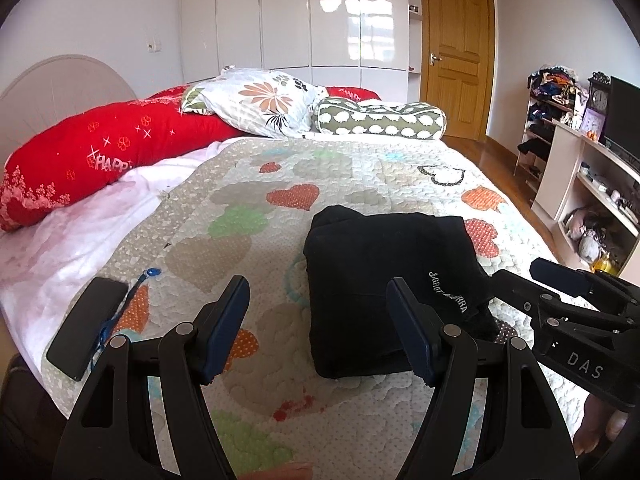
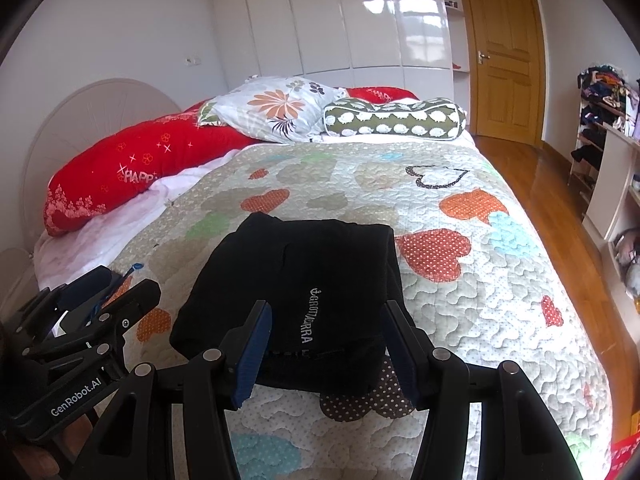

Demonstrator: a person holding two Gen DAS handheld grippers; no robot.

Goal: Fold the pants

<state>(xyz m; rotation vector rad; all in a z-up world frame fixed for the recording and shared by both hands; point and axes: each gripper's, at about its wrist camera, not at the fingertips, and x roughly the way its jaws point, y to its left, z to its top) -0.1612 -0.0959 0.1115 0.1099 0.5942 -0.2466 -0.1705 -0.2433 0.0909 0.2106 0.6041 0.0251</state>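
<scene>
On the heart-patterned quilted bedspread (image 2: 460, 320) the black fabric pants (image 2: 296, 276) lie folded compactly, so left gripper (image 1: 320, 328) and right gripper (image 2: 324, 356) hover spread, empty.

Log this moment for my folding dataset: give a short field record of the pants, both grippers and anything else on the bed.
pants: black pants, folded into a compact stack on the quilt
left gripper: left gripper open, empty, beside the stack
right gripper: right gripper open, empty, above the stack's near edge
other items: dark phone near the bed's edge; pillows by the headboard
</scene>
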